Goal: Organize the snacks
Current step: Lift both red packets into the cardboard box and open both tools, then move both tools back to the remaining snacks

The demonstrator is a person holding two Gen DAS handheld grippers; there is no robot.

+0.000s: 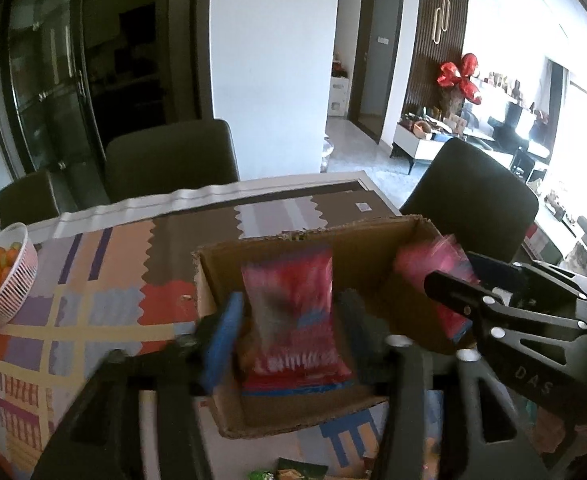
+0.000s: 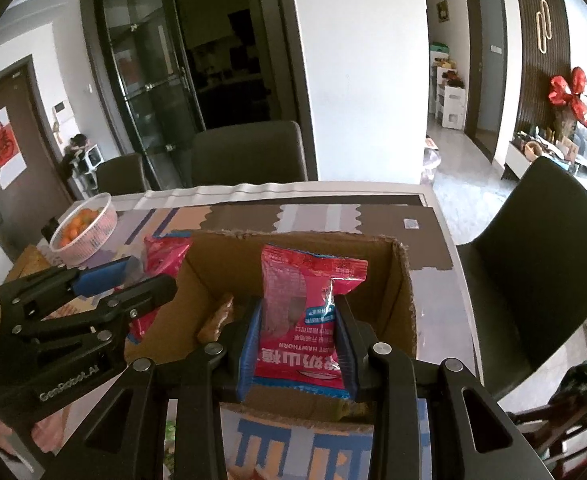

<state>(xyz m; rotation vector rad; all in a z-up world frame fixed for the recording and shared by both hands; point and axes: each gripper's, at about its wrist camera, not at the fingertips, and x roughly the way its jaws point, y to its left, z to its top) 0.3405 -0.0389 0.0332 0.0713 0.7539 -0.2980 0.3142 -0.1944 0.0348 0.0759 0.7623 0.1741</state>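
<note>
A: Logging hand states. The left hand-held gripper is clenching a red hawthorn snack packet and holding it over the open cardboard box on the desk. That view is blurred.

B: The right hand-held gripper is gripping a second red hawthorn packet, upright, just above the box interior.

A: Progress?

B: Partly done, I'm judging. A brownish wrapped snack is lying inside the box at near left, and more seems to be sitting on the box floor. Both red packets are yet to be released.

A: Remaining?

B: Green-wrapped snacks are waiting on the near desk edge. The basket of oranges is sitting far left, untouched.
</note>
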